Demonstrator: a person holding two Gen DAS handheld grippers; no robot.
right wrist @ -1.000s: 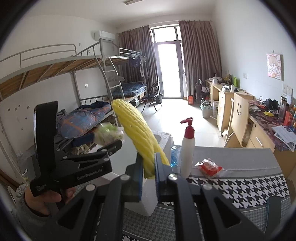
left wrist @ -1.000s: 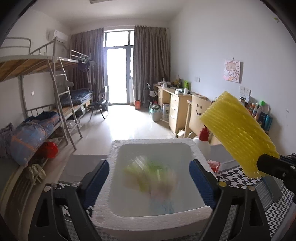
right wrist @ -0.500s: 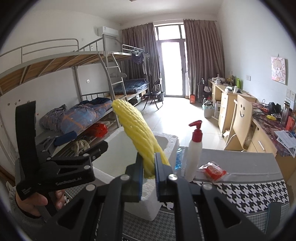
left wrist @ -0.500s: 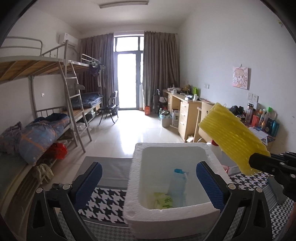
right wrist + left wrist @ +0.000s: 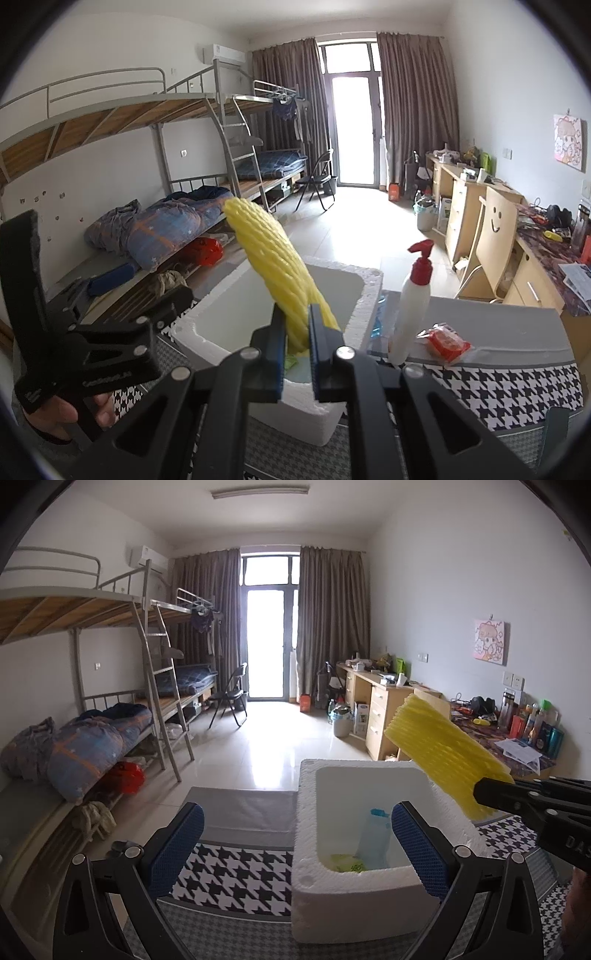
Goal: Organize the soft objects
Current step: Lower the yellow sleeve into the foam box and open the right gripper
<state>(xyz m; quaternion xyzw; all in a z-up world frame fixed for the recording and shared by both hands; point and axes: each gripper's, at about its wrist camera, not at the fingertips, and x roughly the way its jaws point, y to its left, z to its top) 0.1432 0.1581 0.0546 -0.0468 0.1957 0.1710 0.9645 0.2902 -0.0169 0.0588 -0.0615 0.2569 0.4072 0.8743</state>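
Bunk beds [image 5: 110, 686], desks [image 5: 380, 701], seemingly daylit.

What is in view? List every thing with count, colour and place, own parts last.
foam net: 1, yellow, clamped in the right gripper above the box
foam box: 1, white, on the table
packets in box: 2, pale blue and green, box bottom
pump bottle: 1, white with red top, right of the box
red packet: 1, on the table
tablecloth: 1, black-white houndstooth
left gripper: 1, black, blue pads, open
right gripper: 1, black, shut
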